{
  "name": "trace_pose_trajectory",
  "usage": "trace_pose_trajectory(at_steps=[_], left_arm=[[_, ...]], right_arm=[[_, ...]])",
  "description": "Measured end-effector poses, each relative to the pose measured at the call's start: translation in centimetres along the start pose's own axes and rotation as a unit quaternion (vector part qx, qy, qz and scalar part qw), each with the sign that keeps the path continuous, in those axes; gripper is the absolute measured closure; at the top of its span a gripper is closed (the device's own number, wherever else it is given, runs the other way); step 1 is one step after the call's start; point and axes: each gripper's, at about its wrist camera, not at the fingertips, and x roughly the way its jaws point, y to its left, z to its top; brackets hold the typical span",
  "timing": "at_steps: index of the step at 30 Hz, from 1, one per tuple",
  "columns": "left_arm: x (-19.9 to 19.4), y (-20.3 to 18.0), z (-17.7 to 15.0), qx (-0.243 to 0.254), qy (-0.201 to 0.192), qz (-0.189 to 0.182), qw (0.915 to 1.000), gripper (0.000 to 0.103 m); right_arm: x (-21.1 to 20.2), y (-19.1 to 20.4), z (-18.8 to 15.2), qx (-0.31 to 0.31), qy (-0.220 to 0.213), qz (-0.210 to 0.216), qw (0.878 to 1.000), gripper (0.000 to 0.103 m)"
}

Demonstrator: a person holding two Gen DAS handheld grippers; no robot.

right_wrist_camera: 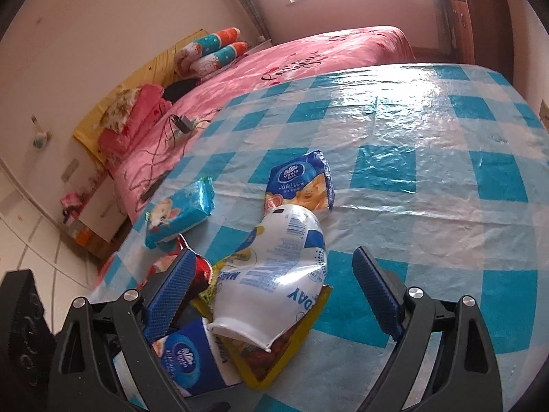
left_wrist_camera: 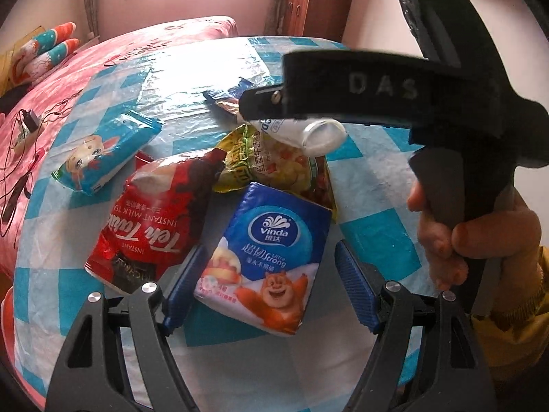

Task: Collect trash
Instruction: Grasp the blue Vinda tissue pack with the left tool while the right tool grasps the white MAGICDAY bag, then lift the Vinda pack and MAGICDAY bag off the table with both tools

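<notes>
Trash lies piled on a blue-and-white checked table (left_wrist_camera: 370, 233). A blue Vinda tissue pack (left_wrist_camera: 264, 261) lies between the fingers of my open left gripper (left_wrist_camera: 271, 274), not squeezed. Beside it are a red Teh Tarik bag (left_wrist_camera: 151, 219), a yellow snack bag (left_wrist_camera: 271, 164) and a teal cartoon pack (left_wrist_camera: 106, 151). A crushed white bottle (right_wrist_camera: 278, 274) lies on the yellow snack bag (right_wrist_camera: 291, 353) between the fingers of my open right gripper (right_wrist_camera: 274, 288); it also shows in the left wrist view (left_wrist_camera: 308, 132), under the right gripper's body. A second Vinda pack (right_wrist_camera: 302, 185) lies farther out.
A pink bed (right_wrist_camera: 308, 58) borders the table's far left side, with cables and a charger (right_wrist_camera: 182, 122) on it. Pillows (right_wrist_camera: 212, 49) lie at its head. A wooden cabinet (left_wrist_camera: 315, 0) stands by the far wall. The table (right_wrist_camera: 446, 144) stretches to the right.
</notes>
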Motion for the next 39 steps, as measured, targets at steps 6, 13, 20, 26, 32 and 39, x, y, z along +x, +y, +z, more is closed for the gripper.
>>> trace_pose_trajectory(at_steps=[6, 13, 20, 26, 32, 39], left_arm=[[0.3, 0.4, 0.2, -0.006, -0.011, 0.006, 0.9999, 0.033], [0.0, 0.5, -0.1, -0.013, -0.023, 0.006, 0.9996, 0.036], [-0.2, 1.0, -0.1, -0.026, -0.029, 0.001, 0.9993, 0.039], [-0.4, 1.6, 0.0, -0.043, -0.032, -0.013, 0.9985, 0.040], [-1.6, 2.4, 0.4, -0.060, -0.052, -0.029, 0.9964, 0.042], [-2.3, 3.4, 0.3, -0.073, -0.066, -0.046, 0.9941, 0.042]], right_arm=[[0.8, -0.2, 0.1, -0.002, 0.003, -0.015, 1.000, 0.022], [1.1, -0.2, 0.0, -0.012, 0.006, -0.025, 1.000, 0.032], [1.1, 0.0, 0.0, -0.022, 0.001, -0.032, 0.999, 0.033], [0.7, -0.4, 0.0, -0.017, -0.009, -0.033, 0.999, 0.033], [0.4, -1.3, 0.3, 0.006, -0.016, -0.016, 1.000, 0.033], [-0.1, -1.8, 0.5, 0.024, -0.025, 0.000, 0.999, 0.033]])
